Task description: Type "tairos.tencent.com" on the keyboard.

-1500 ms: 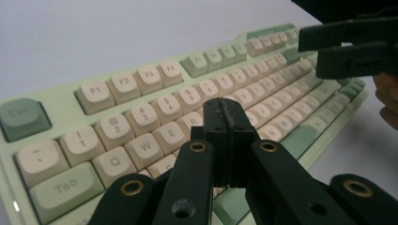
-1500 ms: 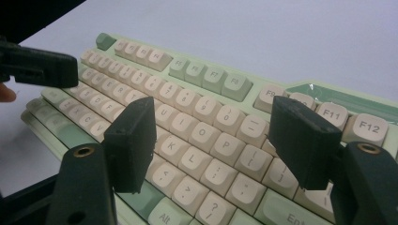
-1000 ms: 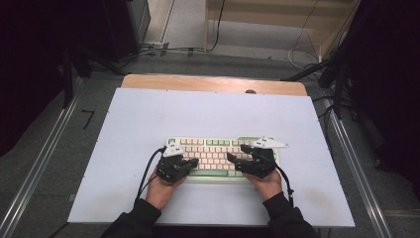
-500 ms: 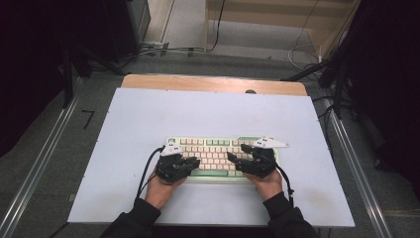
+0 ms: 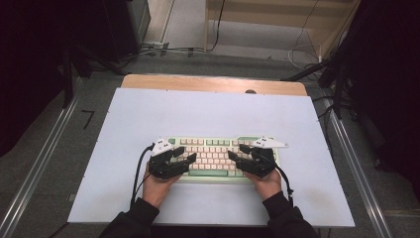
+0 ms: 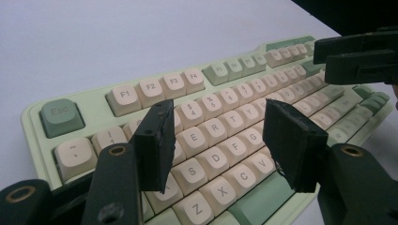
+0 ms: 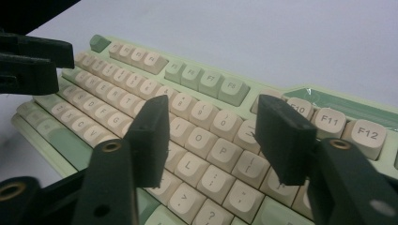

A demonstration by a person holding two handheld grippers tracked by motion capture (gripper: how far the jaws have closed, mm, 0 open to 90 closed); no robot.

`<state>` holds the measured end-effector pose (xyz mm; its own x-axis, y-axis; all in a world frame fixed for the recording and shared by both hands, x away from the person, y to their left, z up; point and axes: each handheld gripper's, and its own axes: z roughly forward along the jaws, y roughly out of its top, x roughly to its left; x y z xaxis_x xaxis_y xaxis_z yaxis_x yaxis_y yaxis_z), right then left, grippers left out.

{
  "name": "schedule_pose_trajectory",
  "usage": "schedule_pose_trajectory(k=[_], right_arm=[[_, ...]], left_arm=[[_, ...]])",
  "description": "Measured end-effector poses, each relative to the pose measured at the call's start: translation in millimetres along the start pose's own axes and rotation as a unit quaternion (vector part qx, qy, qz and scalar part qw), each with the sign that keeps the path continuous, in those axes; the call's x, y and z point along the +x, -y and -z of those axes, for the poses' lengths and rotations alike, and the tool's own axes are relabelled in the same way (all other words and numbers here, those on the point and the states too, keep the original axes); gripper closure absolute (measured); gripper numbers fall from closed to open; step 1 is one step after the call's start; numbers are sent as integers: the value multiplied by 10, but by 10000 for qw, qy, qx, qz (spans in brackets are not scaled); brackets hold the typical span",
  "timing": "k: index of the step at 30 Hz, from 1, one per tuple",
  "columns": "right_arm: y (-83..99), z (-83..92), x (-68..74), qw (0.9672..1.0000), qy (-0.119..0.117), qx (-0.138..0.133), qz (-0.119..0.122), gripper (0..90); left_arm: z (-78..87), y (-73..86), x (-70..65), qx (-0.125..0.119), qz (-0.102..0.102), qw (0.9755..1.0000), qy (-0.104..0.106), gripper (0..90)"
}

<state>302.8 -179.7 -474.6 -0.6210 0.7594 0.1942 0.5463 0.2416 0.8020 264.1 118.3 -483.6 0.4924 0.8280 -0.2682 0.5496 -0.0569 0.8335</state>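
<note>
A pale green keyboard [image 5: 213, 148] with cream keys lies near the front of the white table [image 5: 208, 114]. My left gripper [image 5: 186, 154] hovers over its left half, above the letter keys [image 6: 213, 157]. Its jaws have just been opening and stand apart, with nothing between the pads. My right gripper [image 5: 236, 151] hangs over the right half, above the keys around P and L [image 7: 206, 154]. Its jaws have just been closing a little but still stand apart on nothing. In the left gripper view [image 6: 218, 140] the other gripper [image 6: 361, 54] shows at the top right.
A person's hands and dark sleeves [image 5: 133, 218] come in from the front edge. A wooden strip [image 5: 213, 84] borders the table's far side. Cables lie on the floor [image 5: 307, 44] beyond it. Metal rails [image 5: 44, 163] run along both sides.
The left gripper's jaws have gone from shut to wide apart. The right gripper's jaws have narrowed slightly. Both hands have stayed over the keyboard.
</note>
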Motion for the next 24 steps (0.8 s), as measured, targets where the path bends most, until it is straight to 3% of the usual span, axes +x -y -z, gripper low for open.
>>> schedule_pose_trajectory(k=[14,24], right_arm=[[-75,-88,35,9999,9,97,75,867],[-99,-121,34,9998,53,141,127,876]], left_arm=[[29,1,19,-101,49,9998,-178,419],[32,3,19,-90,54,9998,-192,420]])
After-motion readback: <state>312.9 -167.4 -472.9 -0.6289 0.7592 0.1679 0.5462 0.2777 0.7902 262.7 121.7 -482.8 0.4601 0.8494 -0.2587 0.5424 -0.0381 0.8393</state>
